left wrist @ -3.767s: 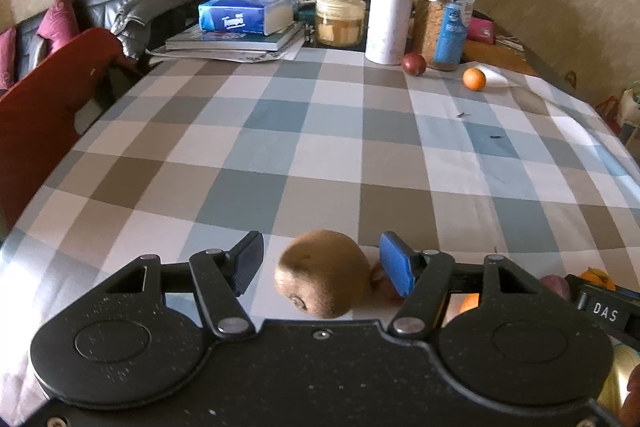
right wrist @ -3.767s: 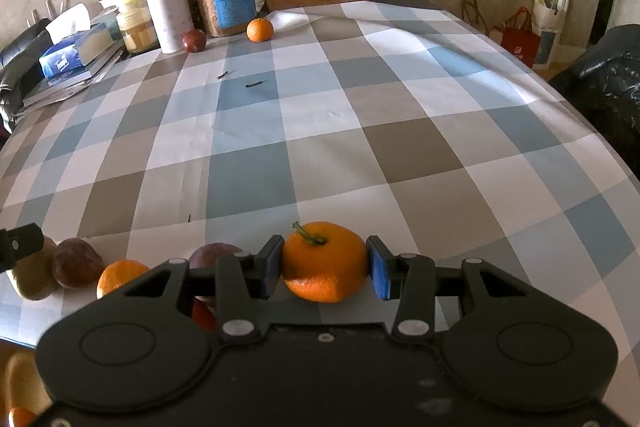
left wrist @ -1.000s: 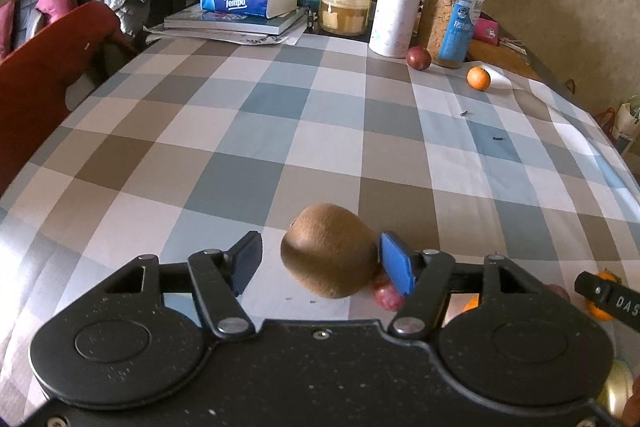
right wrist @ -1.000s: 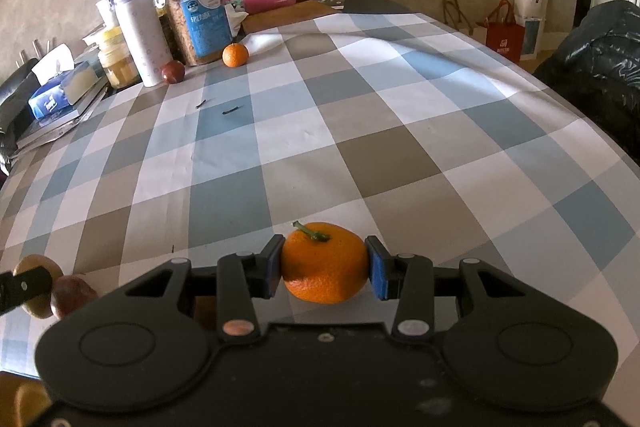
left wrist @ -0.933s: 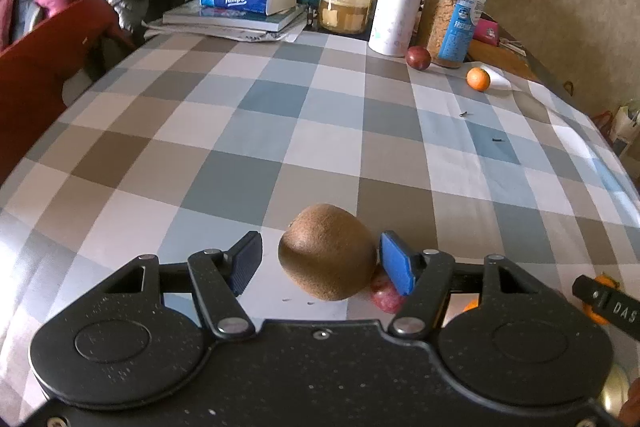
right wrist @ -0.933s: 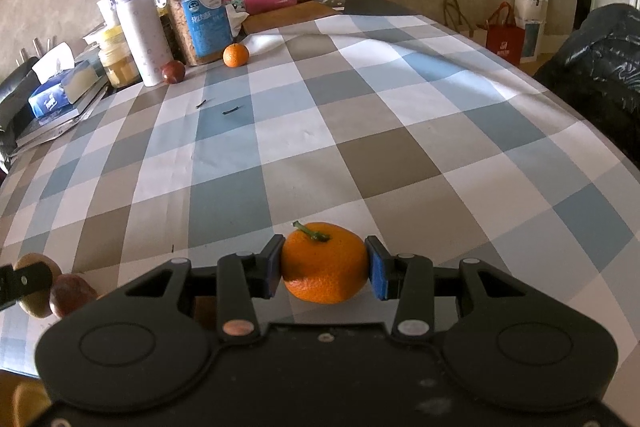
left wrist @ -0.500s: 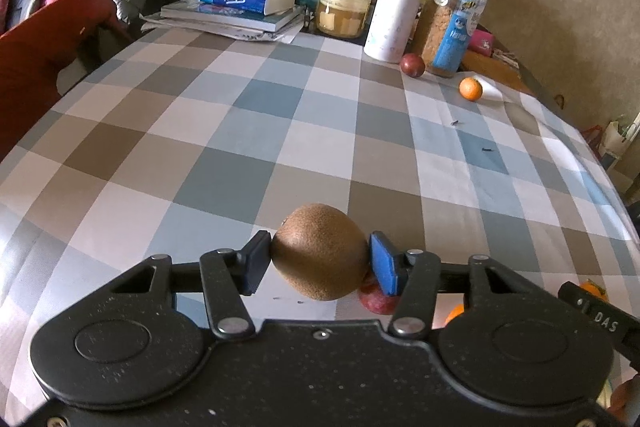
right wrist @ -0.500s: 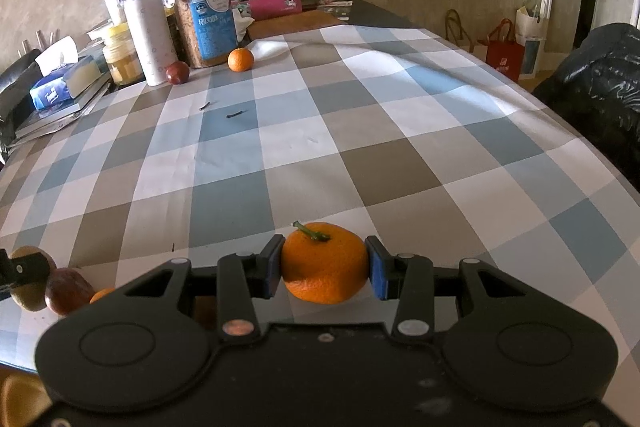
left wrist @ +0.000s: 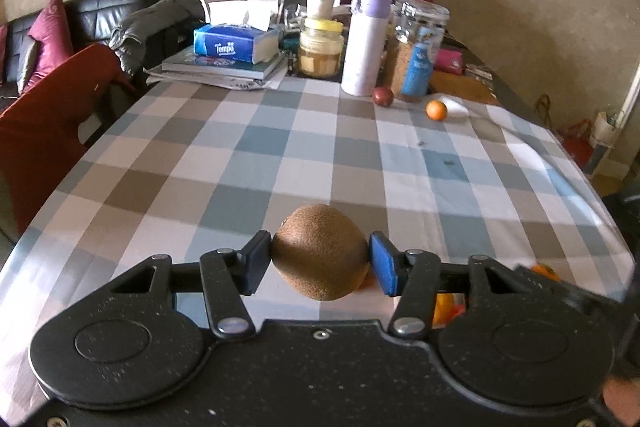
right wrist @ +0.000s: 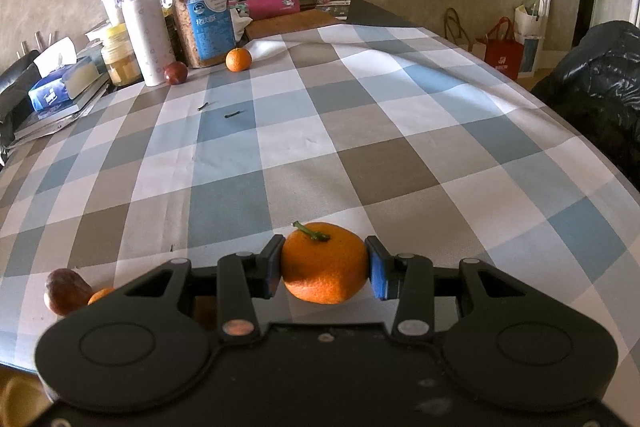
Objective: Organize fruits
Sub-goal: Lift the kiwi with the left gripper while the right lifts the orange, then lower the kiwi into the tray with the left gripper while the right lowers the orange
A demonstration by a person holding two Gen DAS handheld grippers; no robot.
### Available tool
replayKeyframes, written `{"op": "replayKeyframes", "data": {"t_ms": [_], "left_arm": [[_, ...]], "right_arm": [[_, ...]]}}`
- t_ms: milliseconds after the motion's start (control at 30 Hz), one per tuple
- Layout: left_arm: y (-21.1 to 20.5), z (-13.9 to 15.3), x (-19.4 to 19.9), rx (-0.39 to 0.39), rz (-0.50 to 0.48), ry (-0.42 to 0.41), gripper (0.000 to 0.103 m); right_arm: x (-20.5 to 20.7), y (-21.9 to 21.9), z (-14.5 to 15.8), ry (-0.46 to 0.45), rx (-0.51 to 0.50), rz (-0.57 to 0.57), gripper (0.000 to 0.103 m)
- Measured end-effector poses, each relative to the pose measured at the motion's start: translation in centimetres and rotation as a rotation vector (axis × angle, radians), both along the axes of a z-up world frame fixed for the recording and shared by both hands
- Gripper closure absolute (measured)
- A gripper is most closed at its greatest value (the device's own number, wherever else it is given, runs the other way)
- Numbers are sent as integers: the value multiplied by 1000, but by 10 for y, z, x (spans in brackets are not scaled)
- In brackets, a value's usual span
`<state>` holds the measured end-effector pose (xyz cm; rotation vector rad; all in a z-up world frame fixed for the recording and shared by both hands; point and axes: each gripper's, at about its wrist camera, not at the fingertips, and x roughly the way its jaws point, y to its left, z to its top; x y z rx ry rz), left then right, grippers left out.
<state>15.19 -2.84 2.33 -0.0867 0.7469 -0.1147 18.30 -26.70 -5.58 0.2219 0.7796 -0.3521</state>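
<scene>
Jaws of the left gripper pinch a kiwi; right gripper pinches a mandarin, likely for sorting; loose fruits wait at eleven o'clock.

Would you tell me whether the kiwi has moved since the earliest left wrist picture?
Yes: the kiwi has risen off the checked tablecloth, clamped in the left gripper.

On the surface, a bottle and a jar stand at the far end, the jar to the right of the bottle. A plum lies just before the bottle, a small mandarin before the jar. A tissue box sits on books left of the bottle. Another plum lies at the near left edge.
</scene>
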Motion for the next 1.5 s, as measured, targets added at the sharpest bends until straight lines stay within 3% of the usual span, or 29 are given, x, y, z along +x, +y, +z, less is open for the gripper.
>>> {"op": "replayKeyframes", "data": {"t_ms": [233, 567, 800, 1100, 1500], "left_arm": [[8, -4, -24, -16, -13, 59, 45], [25, 1, -64, -1, -46, 70, 45], [41, 1, -81, -15, -80, 119, 45], [50, -11, -93, -9, -102, 181, 45], [47, -22, -100, 10, -100, 217, 45]], "right_arm": [[0, 2, 0, 2, -9, 8, 59], [-1, -2, 2, -3, 24, 4, 59], [-7, 4, 22, -15, 65, 71, 59], [-53, 12, 64, -58, 171, 217, 59], [-112, 18, 57, -33, 168, 222, 59]]}}
